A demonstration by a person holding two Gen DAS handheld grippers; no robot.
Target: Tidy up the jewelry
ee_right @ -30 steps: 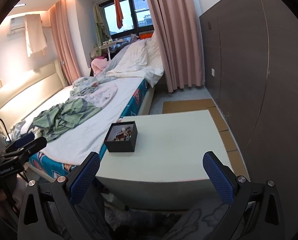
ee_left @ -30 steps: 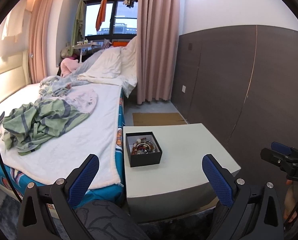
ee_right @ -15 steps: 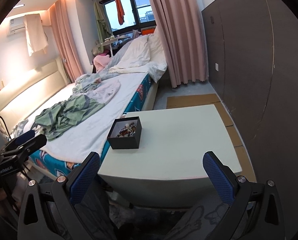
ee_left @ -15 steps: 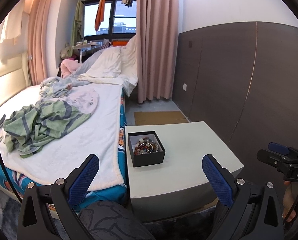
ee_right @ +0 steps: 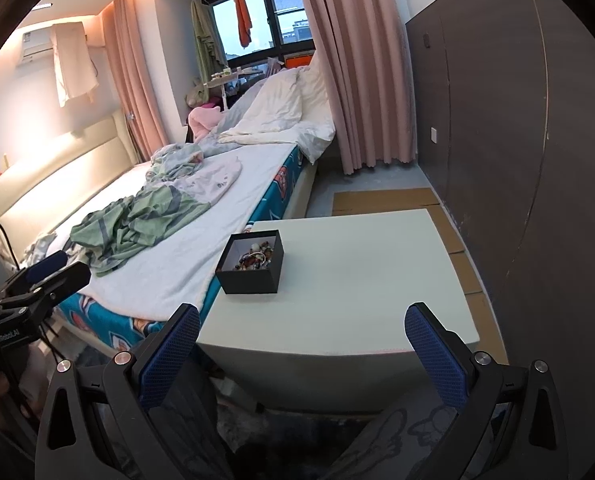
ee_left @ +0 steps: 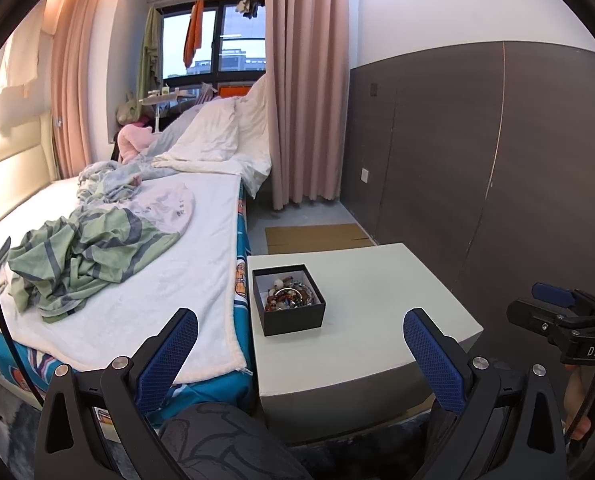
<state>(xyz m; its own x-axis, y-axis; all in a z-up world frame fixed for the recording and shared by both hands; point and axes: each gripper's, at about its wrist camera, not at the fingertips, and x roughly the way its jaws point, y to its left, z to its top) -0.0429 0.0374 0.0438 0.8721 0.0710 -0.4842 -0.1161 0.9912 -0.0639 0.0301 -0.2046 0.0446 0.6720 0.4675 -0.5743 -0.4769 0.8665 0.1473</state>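
Note:
A small black open box holds a tangle of beaded jewelry. It stands on the left part of a white bedside table. It also shows in the right wrist view, with the jewelry inside. My left gripper is open and empty, held short of the table's near edge. My right gripper is open and empty too, above the table's near edge. Both are well apart from the box.
A bed with a white blanket and a green striped cloth borders the table's left side. A dark panelled wall runs along the right. Cardboard lies on the floor behind the table. Pink curtains hang at the back.
Both grippers have drifted a little forward toward the table, so the box looks slightly larger. Both stay open. Nothing on the table has moved.

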